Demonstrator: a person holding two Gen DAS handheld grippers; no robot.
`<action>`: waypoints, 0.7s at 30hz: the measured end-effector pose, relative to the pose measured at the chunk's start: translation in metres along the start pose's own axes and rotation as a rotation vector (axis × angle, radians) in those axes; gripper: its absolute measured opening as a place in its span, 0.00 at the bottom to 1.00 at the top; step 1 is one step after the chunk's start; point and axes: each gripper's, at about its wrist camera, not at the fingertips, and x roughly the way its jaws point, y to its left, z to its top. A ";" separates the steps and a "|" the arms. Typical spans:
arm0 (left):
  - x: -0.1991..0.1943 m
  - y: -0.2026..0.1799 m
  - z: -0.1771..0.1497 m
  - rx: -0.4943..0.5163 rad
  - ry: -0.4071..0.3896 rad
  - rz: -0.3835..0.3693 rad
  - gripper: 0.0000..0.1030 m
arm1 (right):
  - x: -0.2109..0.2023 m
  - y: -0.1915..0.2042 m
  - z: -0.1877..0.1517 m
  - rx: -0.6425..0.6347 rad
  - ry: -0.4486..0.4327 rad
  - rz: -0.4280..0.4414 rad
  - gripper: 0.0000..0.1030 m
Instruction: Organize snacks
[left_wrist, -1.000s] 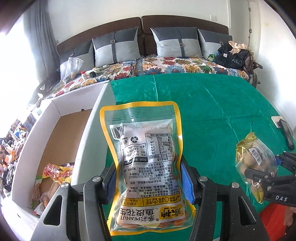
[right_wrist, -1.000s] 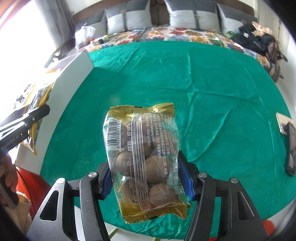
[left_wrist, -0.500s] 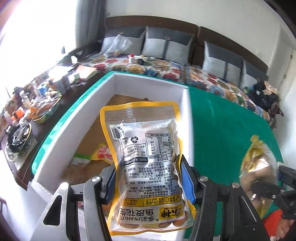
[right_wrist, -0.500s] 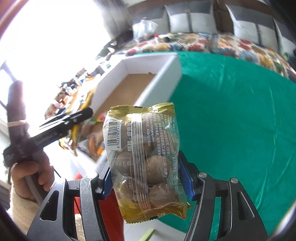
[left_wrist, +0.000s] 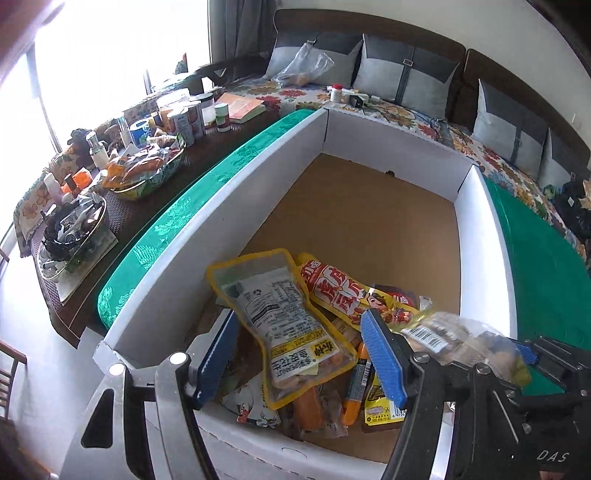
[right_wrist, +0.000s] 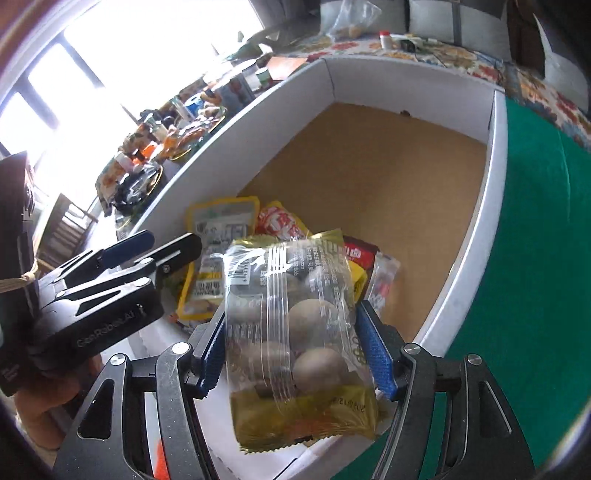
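The peanut packet (left_wrist: 291, 325), yellow-edged with a clear printed window, is seen lying tilted on a heap of snack packs (left_wrist: 354, 299) in the near end of the white cardboard box (left_wrist: 229, 206). The left gripper (left_wrist: 299, 350) is held above it; its jaws have just been opening, and the blue pads (left_wrist: 384, 354) are parted, clear of the packet. At four o'clock, the egg packet (right_wrist: 295, 332), gold-trimmed and transparent, is seen between the pads of the right gripper (right_wrist: 291, 350), whose jaws have also just been opening; whether they still press it cannot be told. A green cloth (left_wrist: 543, 280) is spread at three o'clock of the box.
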 end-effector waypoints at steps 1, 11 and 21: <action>-0.007 -0.002 -0.003 0.005 -0.037 0.004 0.76 | -0.005 -0.002 -0.002 0.003 -0.014 0.012 0.69; -0.076 -0.014 0.014 0.077 -0.196 0.217 1.00 | -0.085 0.023 0.023 -0.093 -0.254 -0.036 0.86; -0.073 -0.017 -0.005 -0.005 -0.060 0.046 1.00 | -0.099 0.020 -0.016 -0.115 -0.173 -0.291 0.87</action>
